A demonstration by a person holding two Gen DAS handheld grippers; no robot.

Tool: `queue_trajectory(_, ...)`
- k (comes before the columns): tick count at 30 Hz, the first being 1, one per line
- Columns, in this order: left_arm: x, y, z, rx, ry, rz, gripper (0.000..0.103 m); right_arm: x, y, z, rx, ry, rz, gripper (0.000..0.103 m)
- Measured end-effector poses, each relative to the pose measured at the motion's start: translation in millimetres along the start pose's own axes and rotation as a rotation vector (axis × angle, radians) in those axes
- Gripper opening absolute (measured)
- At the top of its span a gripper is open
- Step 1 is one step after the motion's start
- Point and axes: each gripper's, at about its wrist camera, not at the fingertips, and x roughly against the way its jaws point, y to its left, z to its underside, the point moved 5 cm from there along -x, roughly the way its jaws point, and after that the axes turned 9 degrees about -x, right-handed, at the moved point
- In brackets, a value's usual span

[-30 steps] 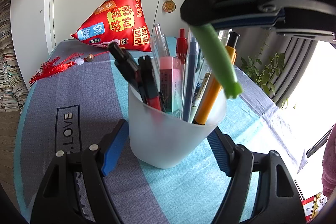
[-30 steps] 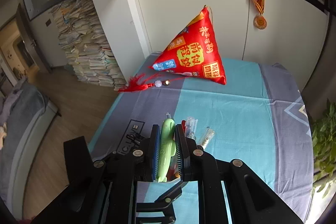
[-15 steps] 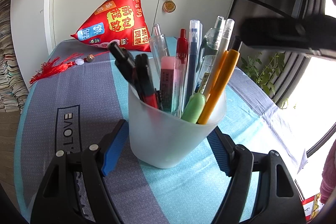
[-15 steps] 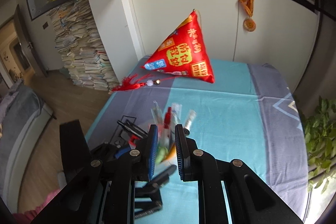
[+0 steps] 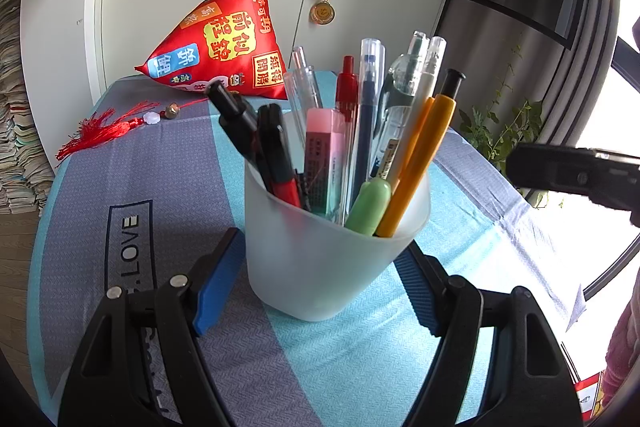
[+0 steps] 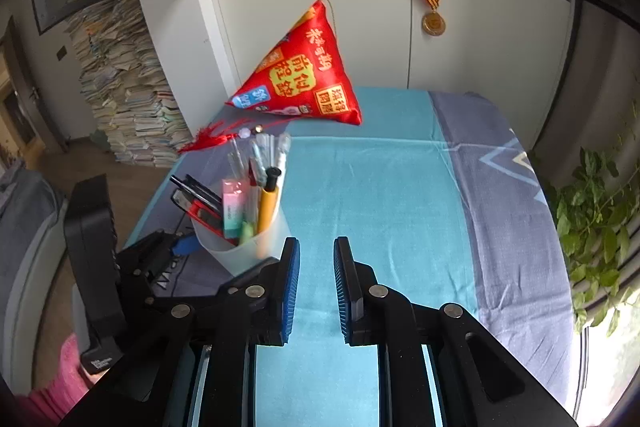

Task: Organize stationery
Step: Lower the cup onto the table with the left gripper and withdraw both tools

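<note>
A frosted white cup (image 5: 320, 267) stands on the blue and grey tablecloth (image 5: 160, 163), packed with pens, markers and a pink eraser (image 5: 322, 151). A green pen (image 5: 368, 203) leans inside at the cup's near right, next to an orange pen (image 5: 420, 159). My left gripper (image 5: 322, 239) is shut on the cup, one blue pad on each side of its base. To the cup's right, above the cloth, my right gripper (image 6: 316, 241) is open by a narrow gap with nothing between its pads. The same cup (image 6: 248, 251) sits low and left in the right wrist view.
A red triangular cushion (image 6: 304, 75) with a red tassel (image 6: 208, 141) lies at the table's far end against white cabinets. A medal (image 6: 433, 23) hangs on a cabinet door. Stacked books (image 6: 124, 99) stand on the floor at left, and a plant (image 6: 592, 211) at right.
The green pen left my right gripper and now stands in the cup. My right gripper drew away to the right of the cup. The left gripper and cup stayed put.
</note>
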Motion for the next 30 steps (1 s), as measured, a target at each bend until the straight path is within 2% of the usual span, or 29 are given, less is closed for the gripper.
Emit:
queue_trajectory(8, -5.0, 0.7, 1.4, 0.013, 0.029, -0.013, 0.078, -7.0, -12.6, 13.4, -0.023, 0.001, 0.046, 0.017)
queue_trajectory(12, -1.3, 0.3, 4.6, 0.031, 0.034, -0.038, 0.087, -6.0, -15.1, 18.4, -0.026, 0.009, 0.048, 0.017)
queue_trajectory(15, 8.3, 0.1, 6.2, 0.044, 0.035, -0.067, 0.088, -1.7, -16.8, 21.3, -0.023, 0.002, 0.053, 0.017)
queue_trajectory(18, 22.3, 3.3, 7.9, 0.055, 0.025, -0.144, 0.093, 5.3, -19.5, 24.4, -0.014, -0.025, 0.072, 0.017)
queue_trajectory(19, 26.9, 5.5, 9.2, 0.062, 0.026, -0.175, 0.097, 7.5, -20.4, 26.8, -0.007, -0.035, 0.082, 0.020)
queue_trajectory(20, 32.9, 8.2, 11.0, 0.074, 0.032, -0.219, 0.098, 7.9, -20.3, 28.4, 0.002, -0.037, 0.090, 0.032)
queue_trajectory(22, 46.2, 10.3, 12.3, 0.087, 0.028, -0.283, 0.098, 8.0, -20.7, 36.8, 0.023, -0.033, 0.112, 0.048)
queue_trajectory(25, 76.4, 1.9, 7.7, 0.079, -0.007, -0.348, 0.098, 13.7, -21.5, 48.7, 0.030, -0.050, 0.111, 0.049)
queue_trajectory(30, 118.3, -25.7, -8.3, 0.058, -0.048, -0.389, 0.102, 37.0, -24.4, 46.3, -0.007, -0.084, 0.094, 0.049)
